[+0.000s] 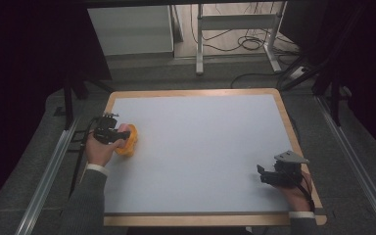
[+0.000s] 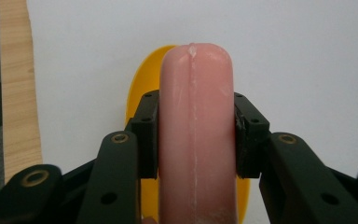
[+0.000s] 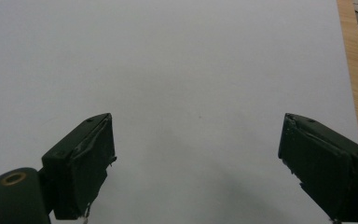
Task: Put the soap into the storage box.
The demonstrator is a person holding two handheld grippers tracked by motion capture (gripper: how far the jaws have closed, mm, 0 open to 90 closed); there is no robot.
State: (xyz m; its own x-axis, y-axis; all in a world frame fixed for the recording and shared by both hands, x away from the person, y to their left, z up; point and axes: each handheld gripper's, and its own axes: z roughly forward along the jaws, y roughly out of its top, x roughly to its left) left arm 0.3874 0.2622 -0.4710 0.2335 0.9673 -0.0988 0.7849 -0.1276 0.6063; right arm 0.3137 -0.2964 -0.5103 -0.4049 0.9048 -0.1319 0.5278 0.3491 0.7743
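Note:
A pink sausage-shaped piece (image 2: 196, 135) sits clamped between the two black jaws of my left gripper (image 2: 196, 112), its rounded end pointing away from the camera. Under it lies a yellow dish (image 2: 137, 93), seen as an orange-yellow object (image 1: 129, 142) at the table's left side in the high view. There my left gripper (image 1: 120, 134) holds the pink piece (image 1: 123, 135) right over that dish. My right gripper (image 1: 263, 174) rests low at the table's right front with its jaws wide apart (image 3: 196, 163) and nothing between them.
The table is a white sheet (image 1: 200, 147) with a wooden border (image 1: 289, 127). Metal rails (image 1: 54, 166) run along both sides. Beyond the far edge stand a white frame (image 1: 235, 22) and floor cables (image 1: 247, 44).

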